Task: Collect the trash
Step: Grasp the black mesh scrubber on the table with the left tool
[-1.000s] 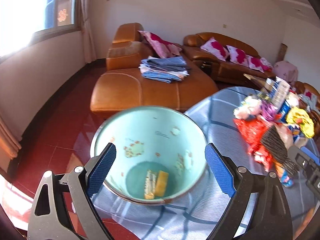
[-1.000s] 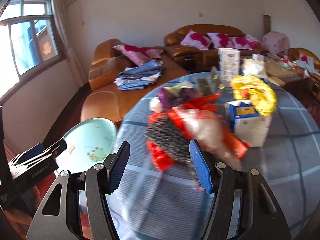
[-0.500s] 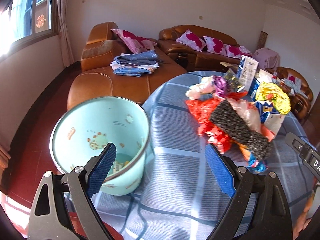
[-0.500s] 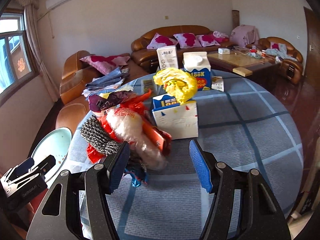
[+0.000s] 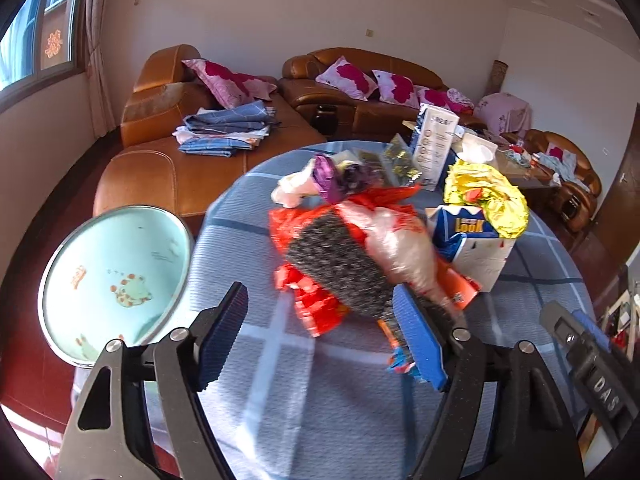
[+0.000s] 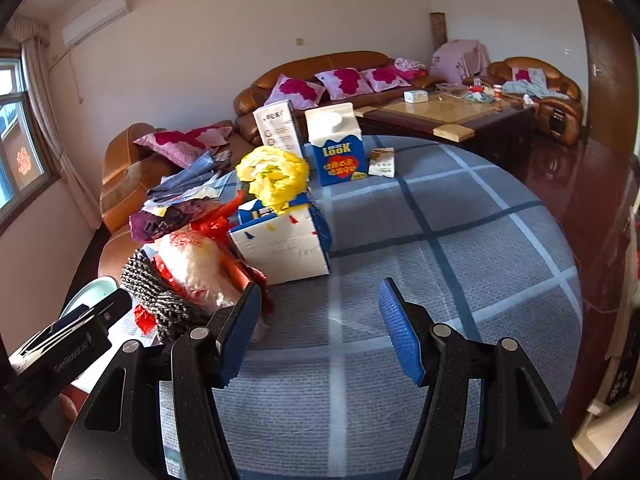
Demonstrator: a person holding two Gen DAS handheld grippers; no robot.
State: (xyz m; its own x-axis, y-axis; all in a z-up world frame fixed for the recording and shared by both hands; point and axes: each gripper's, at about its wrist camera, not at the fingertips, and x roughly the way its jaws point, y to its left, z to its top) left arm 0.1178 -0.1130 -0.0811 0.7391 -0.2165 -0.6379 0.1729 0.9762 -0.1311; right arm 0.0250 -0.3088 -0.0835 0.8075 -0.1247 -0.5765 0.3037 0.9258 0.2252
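A heap of trash lies on the round table: a black-and-white speckled piece (image 5: pixel 340 268), a red plastic bag (image 5: pixel 312 304), a clear bag (image 5: pixel 400 248), a yellow wrapper (image 5: pixel 484 196) and a torn blue-and-white carton (image 5: pixel 472 248). My left gripper (image 5: pixel 320 336) hovers just before the heap. Its jaws are closing with only the red bag's edge ahead of them and nothing pressed. The pale green bin (image 5: pixel 116 280) stands left of the table. My right gripper (image 6: pixel 320 336) is open over bare tablecloth, the carton (image 6: pixel 284 248) and speckled piece (image 6: pixel 160 292) to its left.
An upright blue milk carton (image 6: pixel 338 148), a tall white box (image 6: pixel 278 128) and a small packet (image 6: pixel 382 162) stand at the table's far side. Brown sofas (image 5: pixel 172 176) with folded cloths and a coffee table (image 6: pixel 440 116) lie beyond. The checked tablecloth (image 6: pixel 460 260) spreads right.
The left view has swung from over the bin to the trash heap, and its jaws have narrowed. The right view has swung from the heap to bare tablecloth on the right.
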